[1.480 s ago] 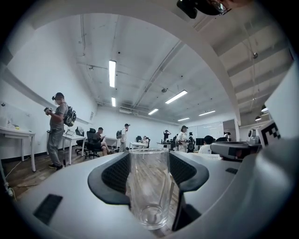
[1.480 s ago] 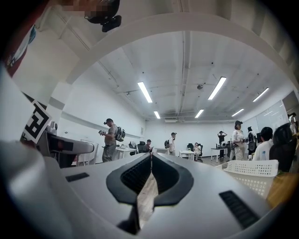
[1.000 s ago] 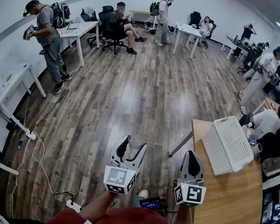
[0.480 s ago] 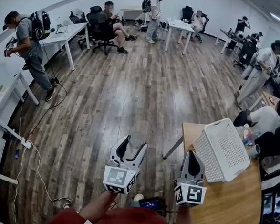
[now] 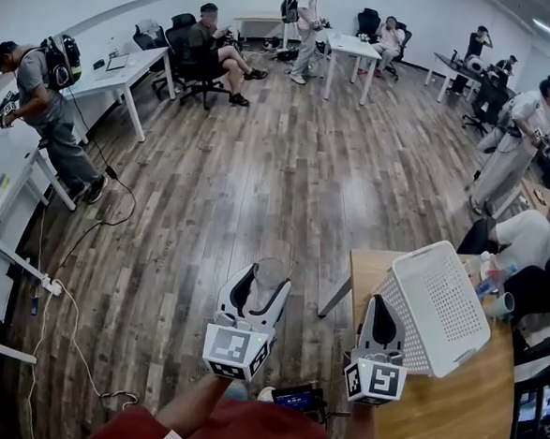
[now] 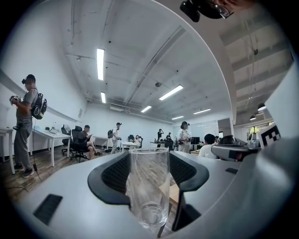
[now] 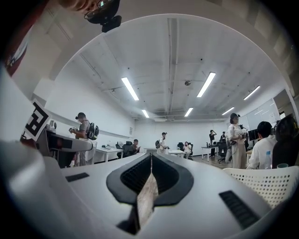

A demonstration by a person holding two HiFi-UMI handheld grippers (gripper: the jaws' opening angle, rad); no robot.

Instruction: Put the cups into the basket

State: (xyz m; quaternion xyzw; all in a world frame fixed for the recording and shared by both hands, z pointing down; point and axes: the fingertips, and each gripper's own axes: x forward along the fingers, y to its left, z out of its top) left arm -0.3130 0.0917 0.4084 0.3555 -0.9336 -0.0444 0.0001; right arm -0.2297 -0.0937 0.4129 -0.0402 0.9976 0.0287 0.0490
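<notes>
Left tool [image 5: 255, 297]: pinches upright cup [image 6: 149, 186] over the floor [image 5: 260, 166], left of basket [image 5: 438, 305].
Right tool [image 5: 377, 329]: pressed together, empty.
Do well: keep cup level, lower it inside basket — then release.

Place: shared open office
Furniture: white desks [image 5: 136, 63], black swivel chairs [image 5: 182, 46]
Floor: wood planks [image 5: 259, 185]
Ceiling: strip lights [image 6: 100, 60]
People [image 5: 39, 104]: several, some wearing backpacks
</notes>
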